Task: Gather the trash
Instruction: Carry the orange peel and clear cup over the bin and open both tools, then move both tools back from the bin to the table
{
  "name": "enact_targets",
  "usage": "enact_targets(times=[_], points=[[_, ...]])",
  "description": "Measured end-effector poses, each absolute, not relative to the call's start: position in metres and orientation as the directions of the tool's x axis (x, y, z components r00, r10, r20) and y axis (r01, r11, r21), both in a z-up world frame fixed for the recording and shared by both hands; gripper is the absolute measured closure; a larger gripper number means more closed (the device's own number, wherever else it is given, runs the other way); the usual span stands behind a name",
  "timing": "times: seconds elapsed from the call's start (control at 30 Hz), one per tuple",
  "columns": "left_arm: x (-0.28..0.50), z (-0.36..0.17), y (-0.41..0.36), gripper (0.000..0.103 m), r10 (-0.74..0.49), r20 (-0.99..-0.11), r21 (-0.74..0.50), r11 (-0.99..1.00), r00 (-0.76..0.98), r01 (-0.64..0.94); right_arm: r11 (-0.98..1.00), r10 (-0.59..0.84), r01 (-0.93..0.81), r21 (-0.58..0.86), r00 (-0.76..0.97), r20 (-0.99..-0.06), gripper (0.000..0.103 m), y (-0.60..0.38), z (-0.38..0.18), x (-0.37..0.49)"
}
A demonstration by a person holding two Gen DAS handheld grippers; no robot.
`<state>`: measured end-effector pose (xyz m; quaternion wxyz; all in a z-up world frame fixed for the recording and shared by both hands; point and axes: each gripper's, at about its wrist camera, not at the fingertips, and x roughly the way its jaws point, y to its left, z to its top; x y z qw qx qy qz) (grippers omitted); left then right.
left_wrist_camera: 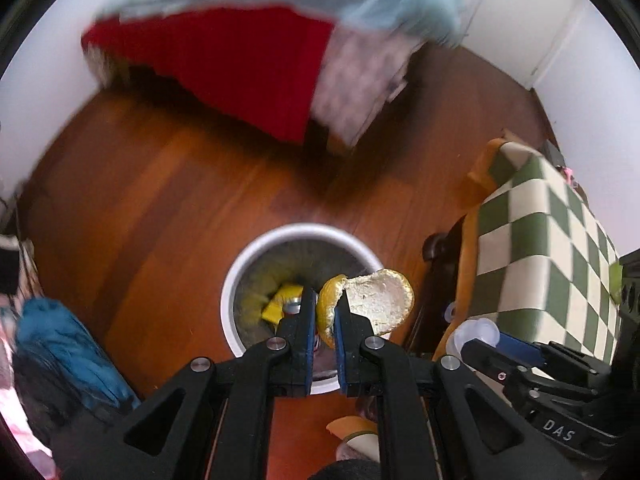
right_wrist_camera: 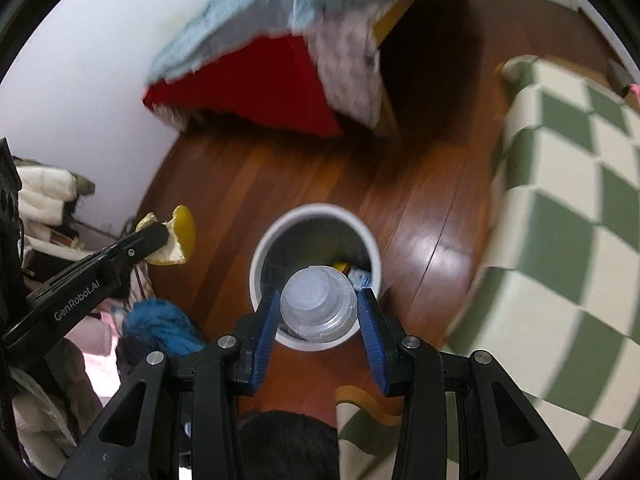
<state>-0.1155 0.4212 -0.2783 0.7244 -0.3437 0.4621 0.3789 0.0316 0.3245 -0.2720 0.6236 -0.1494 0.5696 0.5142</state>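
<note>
I note my left gripper (left_wrist_camera: 325, 312) clamped on a yellow peel (left_wrist_camera: 376, 300) above the white bin (right_wrist_camera: 316, 276). My right gripper (right_wrist_camera: 318, 304) grips a clear plastic cup (right_wrist_camera: 318, 304) directly over the bin's mouth, above the wooden floor (right_wrist_camera: 420, 208).

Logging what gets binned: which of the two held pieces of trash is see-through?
The plastic cup in the right gripper; the left gripper holds opaque yellow citrus peel.
</note>
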Motion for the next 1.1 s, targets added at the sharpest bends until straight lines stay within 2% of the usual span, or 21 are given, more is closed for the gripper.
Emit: enact_targets(times=[0.2, 0.27, 0.33, 0.37, 0.47, 0.53, 0.6, 0.67, 0.83, 1.1], points=[[-0.131, -0.323, 0.45, 0.092, 0.114, -0.956, -0.208, 0.385, 0.27, -0.899, 0.437, 0.358, -0.817, 0.375, -0.224, -0.906, 0.061, 0.375, -0.337, 0.022], [-0.138, -0.329, 0.453, 0.072, 0.116, -0.961, -0.193, 0.368, 0.25, -0.91, 0.436, 0.326, -0.824, 0.361, -0.229, -0.917, 0.062, 0.391, -0.355, 0.021], [-0.147, -0.331, 0.453, 0.013, 0.135, -0.962, -0.178, 0.342, 0.236, -0.923, 0.44, 0.304, -0.828, 0.348, -0.227, -0.925, 0.062, 0.402, -0.369, 0.021], [-0.152, -0.33, 0.453, 0.007, 0.147, -0.962, -0.17, 0.337, 0.23, -0.926, 0.441, 0.294, -0.828, 0.348, -0.233, -0.927, 0.062, 0.406, -0.376, 0.023], [-0.162, -0.337, 0.451, 0.006, 0.152, -0.973, -0.117, 0.323, 0.173, -0.939, 0.451, 0.261, -0.825, 0.341, -0.243, -0.934, 0.058, 0.416, -0.391, 0.025], [-0.168, -0.338, 0.446, 0.005, 0.167, -0.976, -0.079, 0.313, 0.137, -0.946, 0.457, 0.234, -0.834, 0.311, -0.224, -0.946, 0.045, 0.422, -0.397, 0.026], [-0.174, -0.335, 0.44, 0.005, 0.182, -0.977, -0.054, 0.304, 0.114, -0.951, 0.459, 0.206, -0.845, 0.272, -0.197, -0.959, 0.018, 0.421, -0.399, 0.027], [-0.177, -0.331, 0.433, 0.005, 0.202, -0.974, -0.032, 0.306, 0.098, -0.952, 0.455, 0.176, -0.858, 0.238, -0.175, -0.969, 0.004, 0.422, -0.402, 0.027], [-0.18, -0.306, 0.414, 0.004, 0.265, -0.961, 0.015, 0.317, 0.073, -0.948, 0.435, 0.139, -0.887, 0.155, -0.105, -0.985, 0.001, 0.408, -0.391, 0.016], [-0.186, -0.25, 0.388, 0.004, 0.373, -0.924, 0.046, 0.324, 0.083, -0.945, 0.408, 0.208, -0.899, 0.159, -0.078, -0.975, 0.001, 0.381, -0.331, 0.002]])
